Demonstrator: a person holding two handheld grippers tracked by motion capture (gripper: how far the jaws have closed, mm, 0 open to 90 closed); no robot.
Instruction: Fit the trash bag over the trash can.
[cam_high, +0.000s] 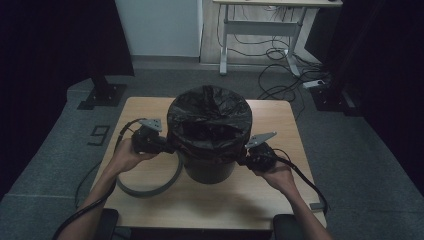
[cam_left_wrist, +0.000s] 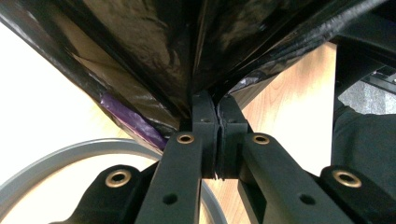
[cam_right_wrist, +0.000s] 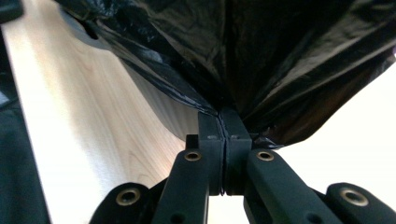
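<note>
The wooden bench (cam_high: 150, 200) carries a dark bin (cam_high: 209, 169) at its middle, standing upright with its long axis vertical and its mouth facing up. A black bin bag (cam_high: 209, 117) is draped over the bin's top, its loose plastic bulging above the rim and hanging down the upper wall; the bin's rim and inside are hidden under it, and the dim light makes the folds hard to read in the high view. A grey ring (cam_high: 150, 190) lies flat on the bench, just beside the bin's left side, partly covered by the left hand and the bin. The left claw (cam_high: 167, 147) is clenched on the bag's edge at the bin's left side; in the left gripper view its jaws stand pressed together with the black film pinched between them (cam_left_wrist: 187, 56). The right claw (cam_high: 244, 159) grasps the bag's edge at the opposite side, jaws likewise closed on the plastic (cam_right_wrist: 280, 56). Each gripper's view is cut off by stretched film.
</note>
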